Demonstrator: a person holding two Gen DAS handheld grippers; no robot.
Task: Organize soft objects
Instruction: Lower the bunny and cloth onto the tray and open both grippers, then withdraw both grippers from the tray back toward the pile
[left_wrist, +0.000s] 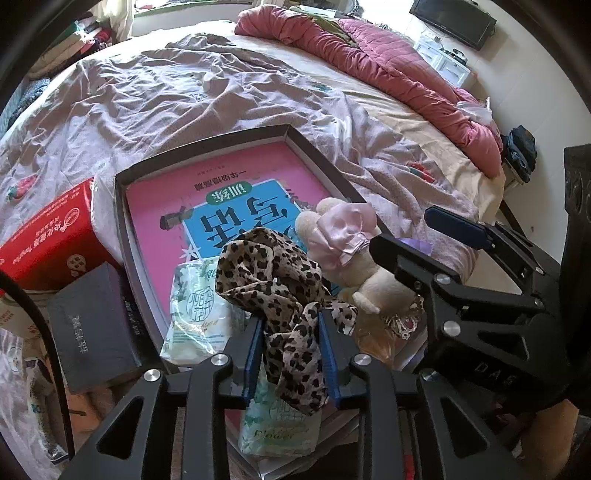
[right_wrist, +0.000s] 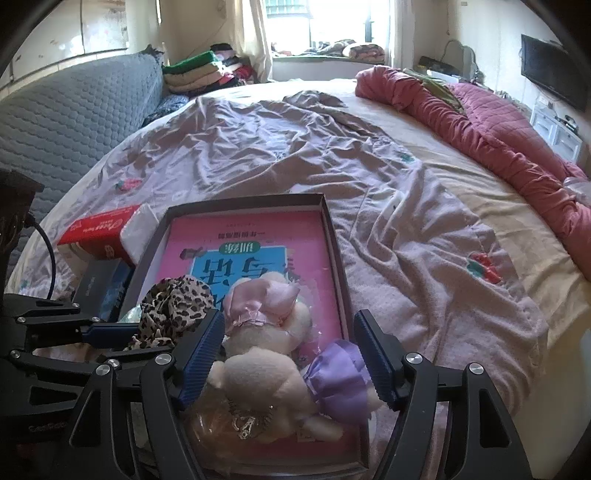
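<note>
The left tongs (left_wrist: 290, 354) stood nearest the lens, their blue pads either side of a leopard-print scarf (left_wrist: 273, 273); the cloth hung between them, and whether the pads still pressed on it could not be told. The scarf draped over a pale green plastic packet (left_wrist: 195, 314) at the near end of a shallow dark box (left_wrist: 207, 151) lined with a pink book cover. The right tongs (right_wrist: 290, 350) were spread wide around a cream plush toy in a purple dress (right_wrist: 266, 384), their pads clear of it. Just beyond it lay a second plush toy in a pink dress (right_wrist: 262, 314), also in the box, beside the scarf. Left of the box sat a red tissue carton (left_wrist: 48, 240) and a dark grey case (left_wrist: 92, 325). All rested on a bed with a rumpled lilac sheet (right_wrist: 258, 147); a rose quilt (right_wrist: 498, 129) lay bunched along its far right side.
</note>
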